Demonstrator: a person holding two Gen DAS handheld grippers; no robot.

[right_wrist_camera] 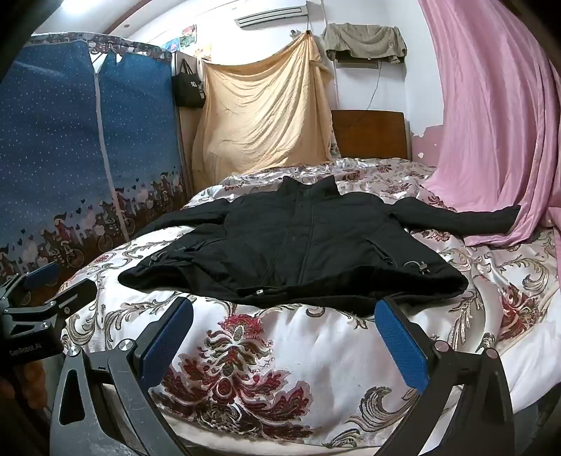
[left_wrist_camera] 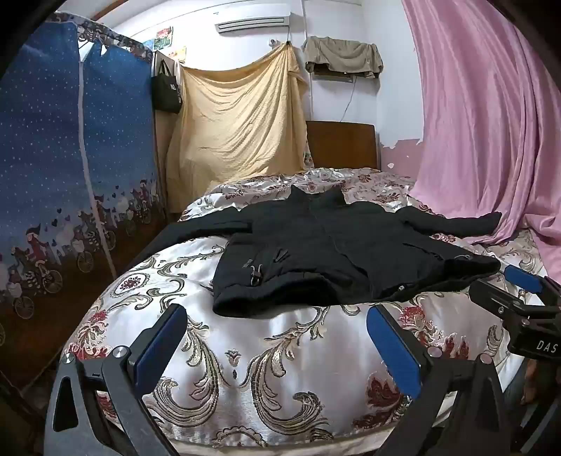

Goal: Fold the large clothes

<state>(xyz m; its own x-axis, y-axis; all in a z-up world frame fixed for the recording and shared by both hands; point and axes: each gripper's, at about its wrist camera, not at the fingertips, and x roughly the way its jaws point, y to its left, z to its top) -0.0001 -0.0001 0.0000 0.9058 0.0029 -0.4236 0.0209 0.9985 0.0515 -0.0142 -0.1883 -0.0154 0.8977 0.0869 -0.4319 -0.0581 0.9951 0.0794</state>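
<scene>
My left gripper (left_wrist_camera: 277, 315): nearest to me, low over the foot of the bed; my two blue-padded fingers (left_wrist_camera: 161, 345) are spread wide with nothing between them but bedspread.
My right gripper (right_wrist_camera: 284, 315): also low at the foot of the bed, fingers (right_wrist_camera: 401, 345) wide apart and holding nothing; the near hem of the jacket lies just beyond the fingertips.
Each gripper seen from the other: from the left wrist view my right gripper (left_wrist_camera: 505, 280) shows at the right edge, beside the jacket's hem corner; from the right wrist view my left gripper (right_wrist_camera: 56, 284) shows at the left edge, fingers parted there too.
Bedspread (left_wrist_camera: 301, 354): shiny white satin with red flowers and grey-gold scrolls, covering the bed under both grippers and running back to the headboard.
Black jacket (right_wrist_camera: 301, 242): lies front up in the middle of the bed, hem toward me, collar toward the headboard, the front closed down the centre.
Sleeves: both spread outward; the one on my right reaches the pink curtain, the one on my left runs toward the bed's left edge.
Jacket details: cord toggles (left_wrist_camera: 255, 272) sit near the hem on each side.
Blue fabric wardrobe (left_wrist_camera: 70, 147): stands along the left of the bed, zip closed, bicycle print along its lower part.
Pink curtain (right_wrist_camera: 491, 122): hangs on the right, its bottom draped onto the bed.
Headboard (left_wrist_camera: 342, 143): brown wood, at the far end of the bed.
Yellow sheet (right_wrist_camera: 263, 108): hung on the far wall left of the headboard, a black bag (right_wrist_camera: 189, 87) beside it.
Air conditioner (left_wrist_camera: 252, 22): high on the far wall.
</scene>
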